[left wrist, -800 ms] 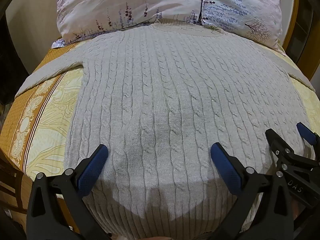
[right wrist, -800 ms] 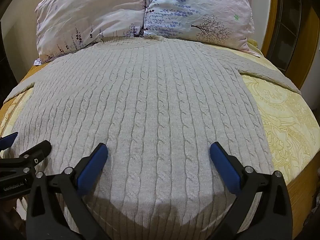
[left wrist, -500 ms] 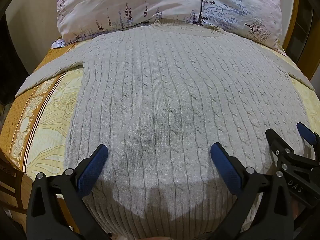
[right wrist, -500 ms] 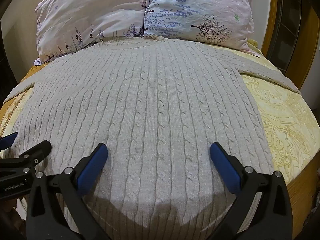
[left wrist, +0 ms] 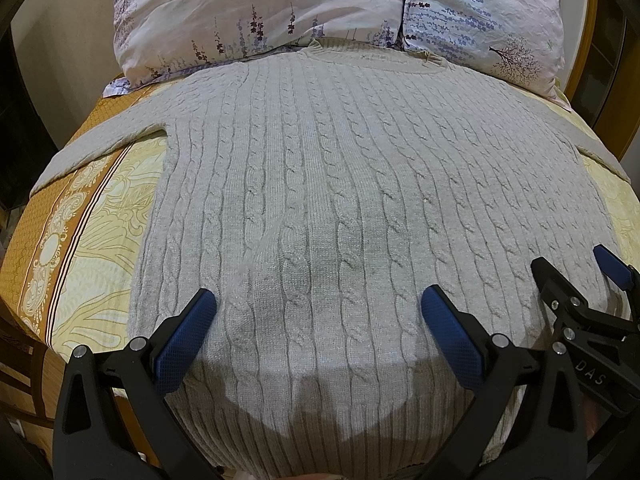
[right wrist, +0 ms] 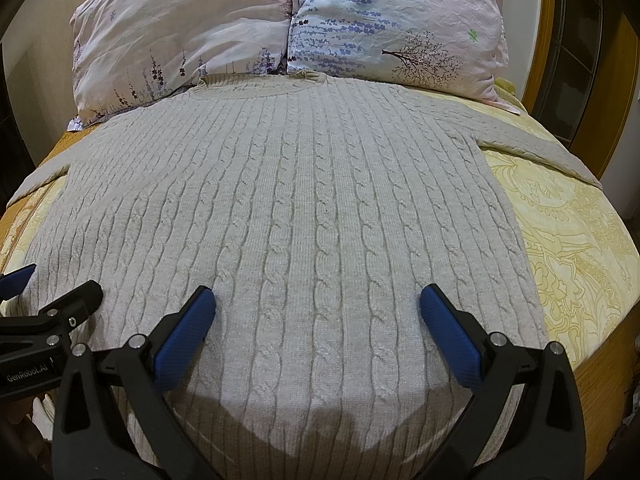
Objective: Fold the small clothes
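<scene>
Hovering over the near hem, the left gripper and the right gripper hang side by side with jaws spread wide and nothing between them. Nothing has shifted in the last moment; I'd say folding hasn't begun. The grey cable-knit sweater lies flat on the bed, sleeves reaching toward both side edges, collar touching the pillows at the head.

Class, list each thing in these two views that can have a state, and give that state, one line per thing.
sweater: spread flat, unfolded, sleeves out to the sides
left gripper: open, holding nothing
right gripper: open, holding nothing
pillows: side by side, touching, at the sweater's collar
</scene>
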Demonstrator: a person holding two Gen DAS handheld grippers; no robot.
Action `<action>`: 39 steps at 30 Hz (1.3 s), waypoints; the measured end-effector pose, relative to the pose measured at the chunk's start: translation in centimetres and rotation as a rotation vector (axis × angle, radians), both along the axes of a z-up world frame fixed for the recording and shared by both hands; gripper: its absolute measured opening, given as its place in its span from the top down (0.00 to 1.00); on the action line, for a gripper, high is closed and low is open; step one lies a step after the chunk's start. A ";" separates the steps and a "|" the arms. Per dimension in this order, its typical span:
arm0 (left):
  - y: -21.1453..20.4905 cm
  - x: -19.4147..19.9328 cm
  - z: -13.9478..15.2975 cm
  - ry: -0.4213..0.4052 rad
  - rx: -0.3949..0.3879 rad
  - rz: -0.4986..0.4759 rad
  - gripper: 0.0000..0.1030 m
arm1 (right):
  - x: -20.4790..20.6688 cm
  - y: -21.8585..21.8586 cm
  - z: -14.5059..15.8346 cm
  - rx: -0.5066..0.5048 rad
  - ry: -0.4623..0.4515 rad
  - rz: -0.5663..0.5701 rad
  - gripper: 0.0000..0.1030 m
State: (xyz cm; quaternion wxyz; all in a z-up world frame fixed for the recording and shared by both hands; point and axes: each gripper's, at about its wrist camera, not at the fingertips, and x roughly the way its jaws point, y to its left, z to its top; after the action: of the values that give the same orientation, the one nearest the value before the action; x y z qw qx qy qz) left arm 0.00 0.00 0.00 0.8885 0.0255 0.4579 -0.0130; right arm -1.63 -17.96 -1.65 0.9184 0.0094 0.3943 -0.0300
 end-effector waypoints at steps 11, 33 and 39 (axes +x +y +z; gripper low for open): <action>0.0 0.0 0.0 0.000 0.000 0.000 0.01 | 0.0 0.0 0.0 0.000 0.000 0.000 0.02; 0.0 0.0 0.0 -0.001 0.000 0.000 0.01 | 0.0 0.0 -0.3 0.004 0.000 -0.001 0.02; 0.0 0.0 0.0 0.000 0.000 0.000 0.01 | -0.1 0.0 -0.5 0.006 0.001 -0.002 0.02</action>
State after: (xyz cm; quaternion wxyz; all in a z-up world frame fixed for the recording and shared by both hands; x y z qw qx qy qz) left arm 0.00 0.00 0.00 0.8886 0.0257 0.4577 -0.0129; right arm -1.70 -17.95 -2.17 0.9182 0.0124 0.3948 -0.0296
